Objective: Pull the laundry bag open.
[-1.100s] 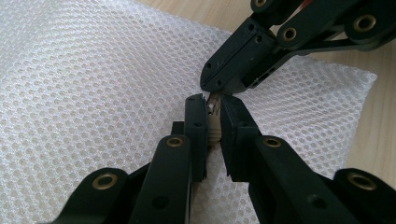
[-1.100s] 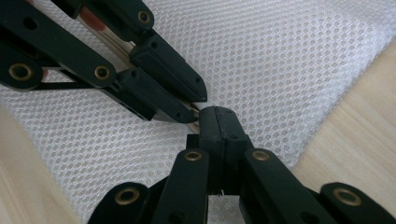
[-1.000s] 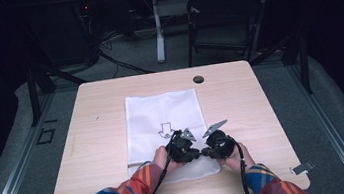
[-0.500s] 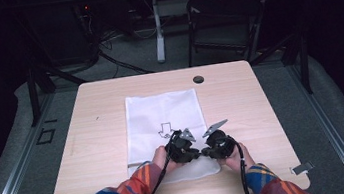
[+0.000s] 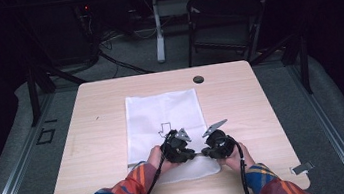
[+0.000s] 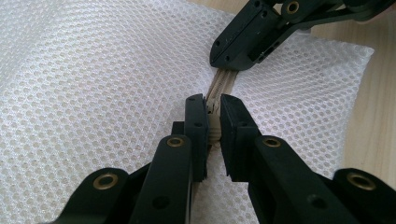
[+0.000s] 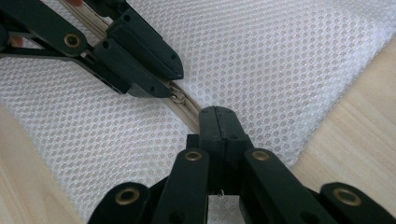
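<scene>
A white mesh bag (image 5: 163, 123) lies flat in the middle of the wooden table (image 5: 93, 127). The left gripper (image 6: 213, 116) pinches the bag's tan zipper (image 6: 219, 86). The right gripper (image 7: 218, 122) is squeezed tight on the same zipper, close beside it.

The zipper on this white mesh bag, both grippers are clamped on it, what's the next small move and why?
Probably draw the left gripper slowly along the zipper, away from the right gripper, which holds firm. Both are shut on the beige zipper tape of the mesh bag, close together, and a small metal pull sits at the left gripper's tips. Whether it actually grips that pull is hard to tell.
</scene>
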`<state>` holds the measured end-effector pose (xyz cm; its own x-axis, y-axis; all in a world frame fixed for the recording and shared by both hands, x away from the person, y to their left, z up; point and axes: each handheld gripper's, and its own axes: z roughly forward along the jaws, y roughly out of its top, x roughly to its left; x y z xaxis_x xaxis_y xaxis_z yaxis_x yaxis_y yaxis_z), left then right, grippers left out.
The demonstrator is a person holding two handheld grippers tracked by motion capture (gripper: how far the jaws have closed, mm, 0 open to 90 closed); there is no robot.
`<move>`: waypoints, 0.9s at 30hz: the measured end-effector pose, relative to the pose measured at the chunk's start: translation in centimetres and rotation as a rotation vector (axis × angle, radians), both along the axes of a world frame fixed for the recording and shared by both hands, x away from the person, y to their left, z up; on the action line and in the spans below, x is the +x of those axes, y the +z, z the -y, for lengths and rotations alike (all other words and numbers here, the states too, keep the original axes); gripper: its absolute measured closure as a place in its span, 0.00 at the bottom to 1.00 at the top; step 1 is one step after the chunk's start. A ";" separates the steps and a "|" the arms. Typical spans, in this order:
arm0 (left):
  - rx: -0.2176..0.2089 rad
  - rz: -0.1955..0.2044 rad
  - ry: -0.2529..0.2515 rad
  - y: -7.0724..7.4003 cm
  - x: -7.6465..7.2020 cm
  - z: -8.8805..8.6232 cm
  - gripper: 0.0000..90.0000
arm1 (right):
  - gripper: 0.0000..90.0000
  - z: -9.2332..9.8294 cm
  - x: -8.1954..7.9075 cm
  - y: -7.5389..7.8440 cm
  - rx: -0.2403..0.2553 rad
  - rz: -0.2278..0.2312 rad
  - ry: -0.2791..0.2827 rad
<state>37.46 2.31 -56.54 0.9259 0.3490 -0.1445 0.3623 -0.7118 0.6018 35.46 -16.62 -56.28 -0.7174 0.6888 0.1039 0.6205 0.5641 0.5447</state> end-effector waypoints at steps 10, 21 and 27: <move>0.019 -0.010 0.012 0.1 0.3 -1.2 0.91 | 1.00 -0.1 -0.1 0.1 -0.021 -0.019 0.000; 0.015 -0.007 -0.004 -0.1 0.3 -1.1 0.90 | 1.00 -0.2 -0.2 0.3 -0.036 0.039 0.016; 0.011 -0.015 -0.007 -0.1 0.4 -1.2 0.90 | 1.00 0.0 -0.1 0.6 -0.022 0.069 0.011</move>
